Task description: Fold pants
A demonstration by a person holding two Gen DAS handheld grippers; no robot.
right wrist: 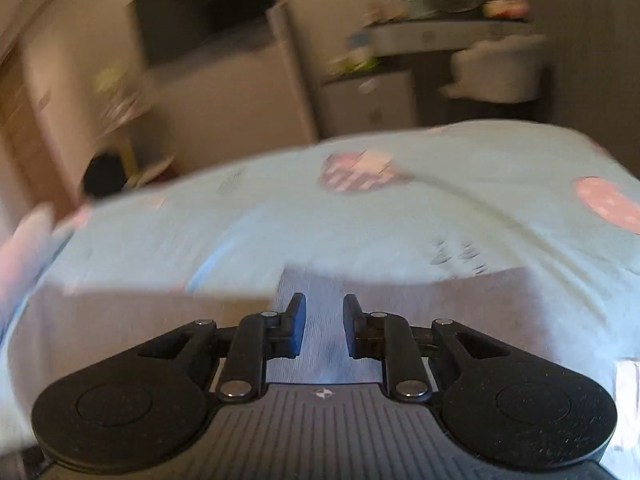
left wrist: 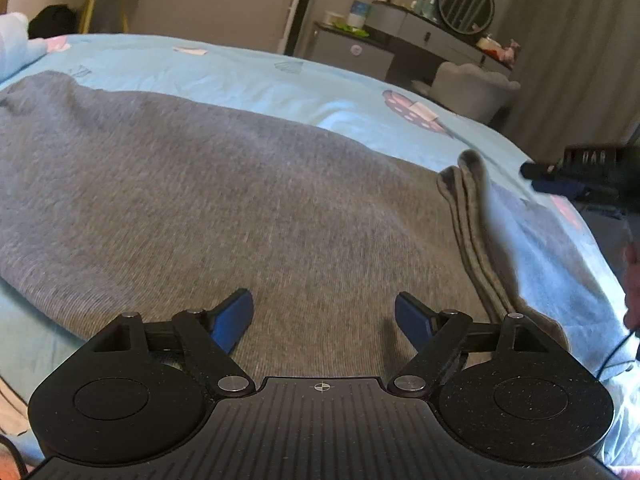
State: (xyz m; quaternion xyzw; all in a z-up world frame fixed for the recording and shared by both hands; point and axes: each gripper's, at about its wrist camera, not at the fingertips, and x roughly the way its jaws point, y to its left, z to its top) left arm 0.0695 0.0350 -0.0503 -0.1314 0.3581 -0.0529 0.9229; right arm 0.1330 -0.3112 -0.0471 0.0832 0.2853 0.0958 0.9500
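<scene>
Your left gripper (left wrist: 324,312) sits at the bottom centre of its view with its blue pads spread wide, holding nothing, low over the grey pants (left wrist: 224,208). The pants lie flat on the light blue bedsheet (left wrist: 280,80), filling the middle of the frame, with a ribbed edge (left wrist: 476,240) running down the right side. Your right gripper (right wrist: 324,328), lower centre of its blurred view, has its jaws partly parted with nothing between them, above grey cloth (right wrist: 460,312).

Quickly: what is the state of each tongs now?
Left tongs: open, empty, over the grey pants.
Right tongs: partly open, holding nothing.
</scene>
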